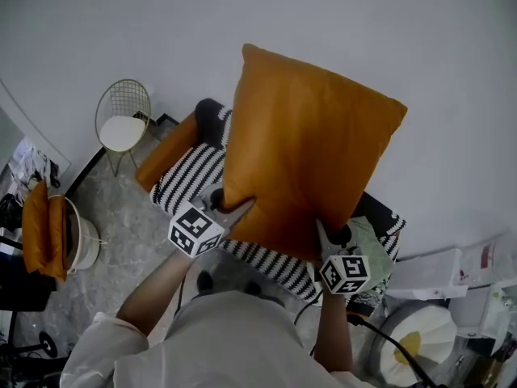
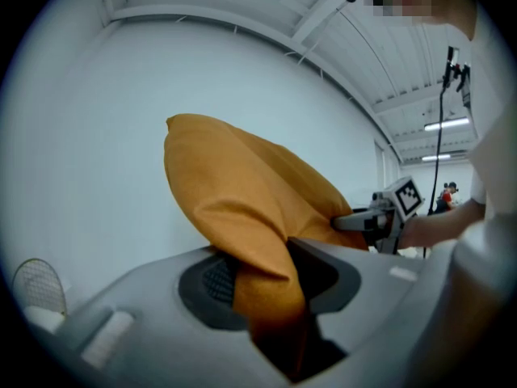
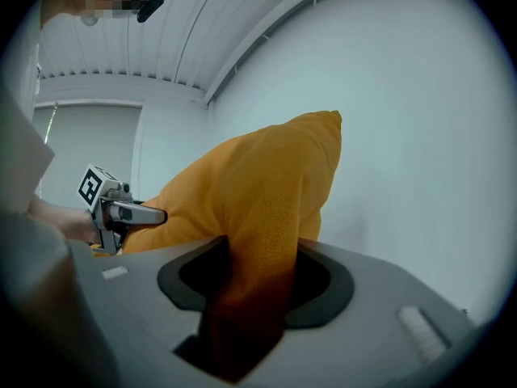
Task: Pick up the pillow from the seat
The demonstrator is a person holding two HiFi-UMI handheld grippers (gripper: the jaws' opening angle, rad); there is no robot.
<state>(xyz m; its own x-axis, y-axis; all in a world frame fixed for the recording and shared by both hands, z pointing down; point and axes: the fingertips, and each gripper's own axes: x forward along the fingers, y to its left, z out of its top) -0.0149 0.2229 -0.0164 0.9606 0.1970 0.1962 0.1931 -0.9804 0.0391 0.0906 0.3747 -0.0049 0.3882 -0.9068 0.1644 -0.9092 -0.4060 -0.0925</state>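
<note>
- Your left claw (image 1: 239, 210) is clenched on the pillow (image 1: 311, 144), at its near left corner.
- Your right claw (image 1: 326, 238) is pinching the near right corner.
- The pillow is held up above the seat (image 1: 187, 181).

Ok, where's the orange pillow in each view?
Head view: pillow, centre, upright.
Left gripper view: pillow, centre, a corner pinched in the jaws.
Right gripper view: pillow, centre, a corner pinched in the jaws.
Shared landmark: white wall behind it.
</note>
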